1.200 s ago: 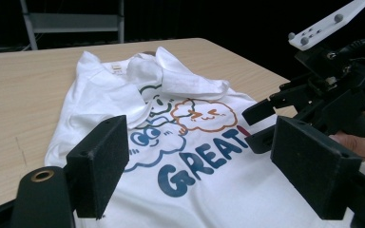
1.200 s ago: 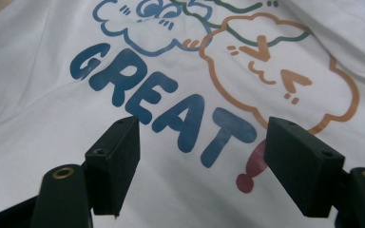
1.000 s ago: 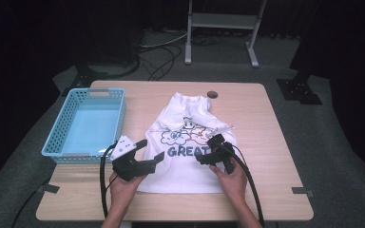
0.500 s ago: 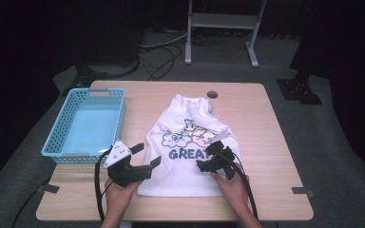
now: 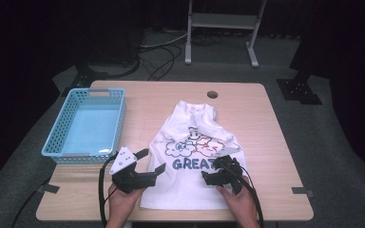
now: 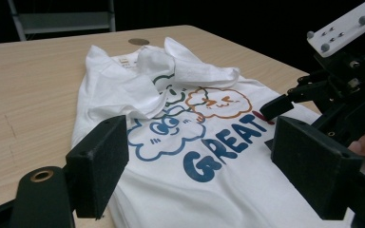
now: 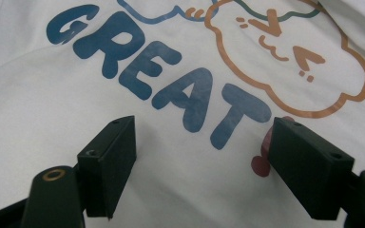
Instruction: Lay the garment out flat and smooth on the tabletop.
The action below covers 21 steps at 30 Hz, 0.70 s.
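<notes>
- On the wooden table [image 5: 275, 142] a white T-shirt [image 5: 190, 185] lies print up, its sleeves folded in, beside a blue basket [image 5: 86, 124].
- Over the shirt's lower left edge, the left gripper [image 5: 151, 161] hovers with jaws wide apart, holding nothing.
- Above the word GREAT, the right gripper [image 5: 215, 172] hangs equally open and empty.
- Judging by this, the folding is at the reach-in stage; next, each gripper likely needs to lower and pinch the cloth near the hem.
</notes>
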Available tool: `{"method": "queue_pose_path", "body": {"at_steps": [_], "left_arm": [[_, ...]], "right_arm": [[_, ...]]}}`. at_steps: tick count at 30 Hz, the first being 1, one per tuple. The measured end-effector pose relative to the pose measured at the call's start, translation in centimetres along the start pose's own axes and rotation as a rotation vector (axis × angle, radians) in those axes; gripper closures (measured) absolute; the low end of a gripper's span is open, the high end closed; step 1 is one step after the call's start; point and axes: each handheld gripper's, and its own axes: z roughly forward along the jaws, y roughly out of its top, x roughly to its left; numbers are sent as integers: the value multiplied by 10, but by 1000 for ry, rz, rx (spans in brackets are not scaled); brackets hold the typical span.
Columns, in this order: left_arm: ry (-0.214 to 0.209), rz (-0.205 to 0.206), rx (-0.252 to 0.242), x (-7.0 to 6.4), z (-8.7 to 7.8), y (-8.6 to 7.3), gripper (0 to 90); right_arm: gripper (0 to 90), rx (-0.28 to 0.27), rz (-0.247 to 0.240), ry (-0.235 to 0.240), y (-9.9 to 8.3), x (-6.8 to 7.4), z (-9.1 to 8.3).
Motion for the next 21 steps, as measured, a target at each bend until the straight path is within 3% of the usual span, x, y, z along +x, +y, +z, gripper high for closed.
{"method": "queue_pose_path", "body": {"at_steps": [6, 10, 13, 17, 21], "left_arm": [[-5, 18, 1, -10, -3, -5, 194], [-12, 29, -11, -15, -5, -9, 194], [-22, 38, -21, -16, -5, -10, 191], [-42, 44, -24, -18, -3, -12, 183], [-51, 53, -23, -21, -2, -13, 183]], "right_arm": [[233, -10, -15, 14, -11, 0, -8], [190, -29, -61, 53, -16, -3, -9], [123, -14, -126, 100, -15, -7, -8], [102, 3, -160, 143, -14, -11, -8], [88, -19, -149, 160, -7, -21, -11]]}}
